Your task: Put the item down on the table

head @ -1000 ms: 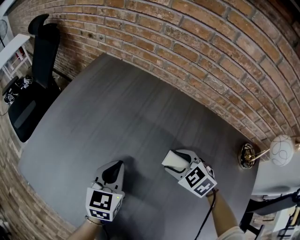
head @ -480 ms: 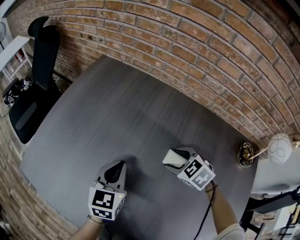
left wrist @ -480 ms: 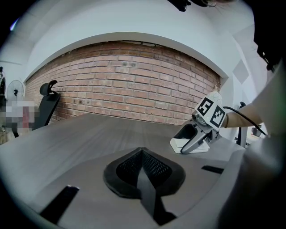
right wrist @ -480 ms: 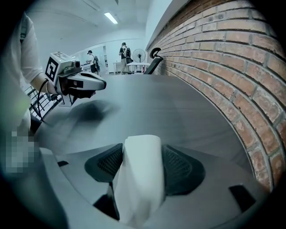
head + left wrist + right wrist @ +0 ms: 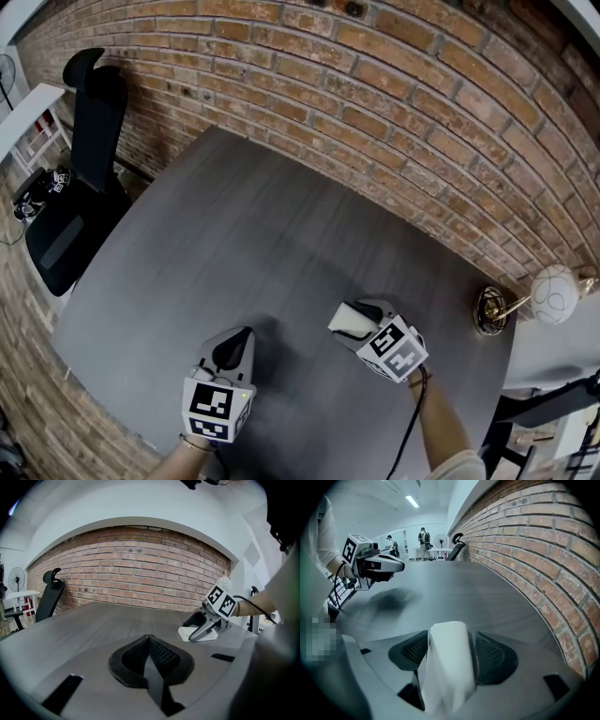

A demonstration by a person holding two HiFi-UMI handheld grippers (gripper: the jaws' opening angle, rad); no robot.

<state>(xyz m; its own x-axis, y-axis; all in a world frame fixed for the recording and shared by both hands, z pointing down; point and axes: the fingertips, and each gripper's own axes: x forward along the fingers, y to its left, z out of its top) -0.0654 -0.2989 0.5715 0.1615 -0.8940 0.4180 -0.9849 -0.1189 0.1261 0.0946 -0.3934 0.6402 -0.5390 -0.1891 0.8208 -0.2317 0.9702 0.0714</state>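
Holding white folded pad [image 5: 447, 665], poss. tissue: right gripper [image 5: 350, 322].

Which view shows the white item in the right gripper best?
The right gripper view: the white item sits large between the jaws. The head view shows just its end; the left gripper view shows it small and far.

No readable text; only square markers [image 5: 214, 403] on left gripper [image 5: 241, 335] and right gripper [image 5: 339, 321]

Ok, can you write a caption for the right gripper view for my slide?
Right gripper shut on a white folded item, grey table and brick wall ahead.
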